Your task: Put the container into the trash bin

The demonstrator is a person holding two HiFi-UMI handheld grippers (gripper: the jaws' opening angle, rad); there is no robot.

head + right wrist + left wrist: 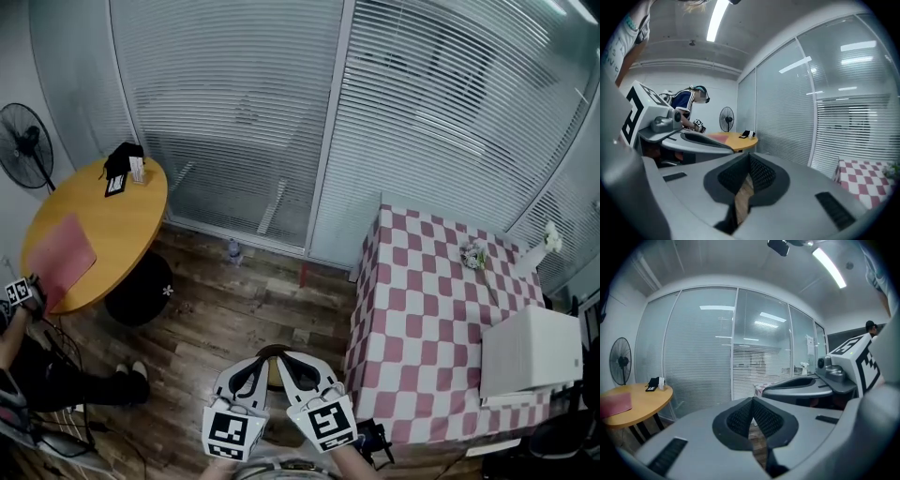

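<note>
Both grippers hang side by side at the bottom of the head view, above the wooden floor. My left gripper (260, 362) (751, 400) has its mesh pads closed tip to tip with nothing between them. My right gripper (285, 358) (749, 155) is likewise shut and empty. A brown round thing (272, 375) peeks out between and under them, mostly hidden, and I cannot tell what it is. A white box (530, 352) lies on the pink checkered table (422, 309) at the right. A small clear bottle (233, 249) stands on the floor by the glass wall.
A round wooden table (112, 225) at the left carries a red folder (61, 255) and a black item (122, 161). A person (37, 375) sits beside it, and a fan (23, 141) stands behind. Glass walls with blinds (281, 112) close off the far side.
</note>
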